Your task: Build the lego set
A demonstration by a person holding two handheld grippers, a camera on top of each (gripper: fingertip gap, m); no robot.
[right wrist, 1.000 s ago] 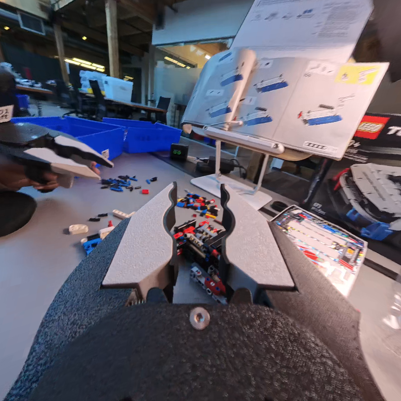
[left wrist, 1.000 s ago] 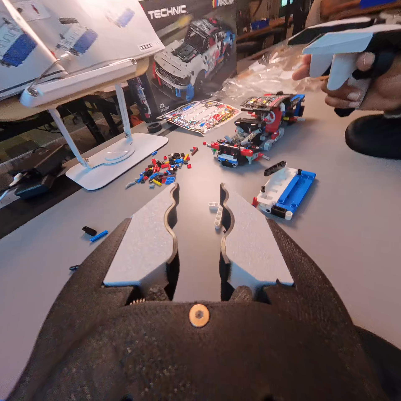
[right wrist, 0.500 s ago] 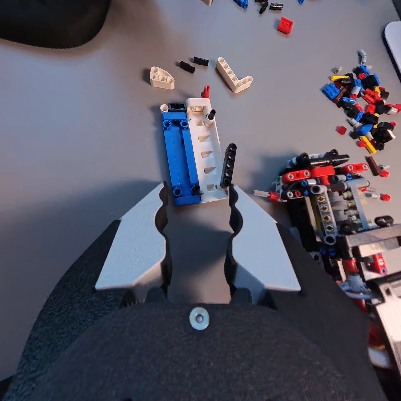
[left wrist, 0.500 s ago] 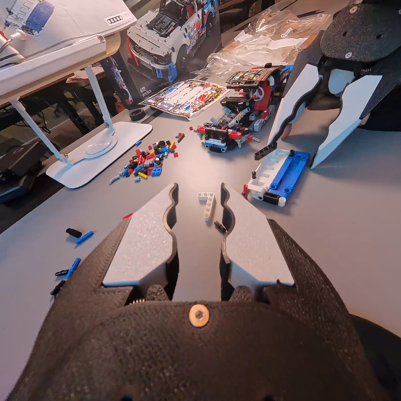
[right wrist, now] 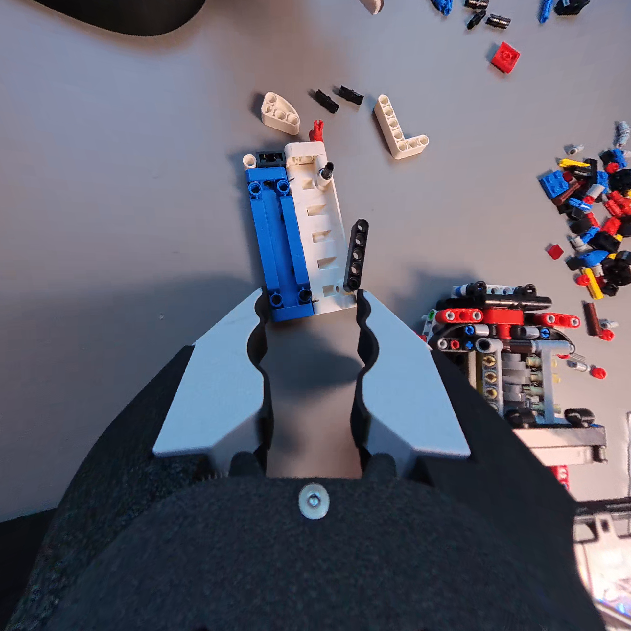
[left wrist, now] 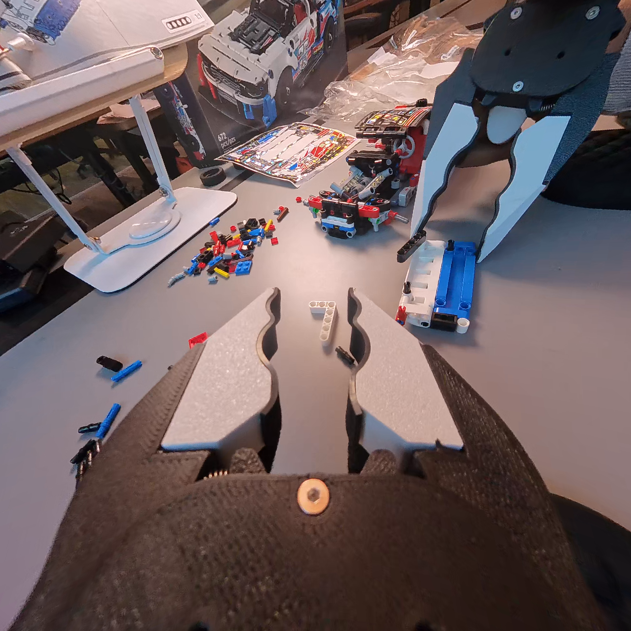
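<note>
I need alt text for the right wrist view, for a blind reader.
The open right gripper points down over one end of a blue and white lego panel on a grey table. Loose pieces and a partly built car lie to the right.

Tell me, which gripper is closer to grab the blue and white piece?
Probably the right gripper: it hangs open directly over the blue and white brick panel's end. The left gripper is open but farther away.

right tool [right wrist: 309, 295] swung down, tips now straddling blue-and-white panel assembly [right wrist: 293, 235], jaws wider

Grey table [left wrist: 512, 358] under loose bricks [left wrist: 225, 252], blue-white panel [right wrist: 293, 239], half-built car [left wrist: 372, 191].
</note>
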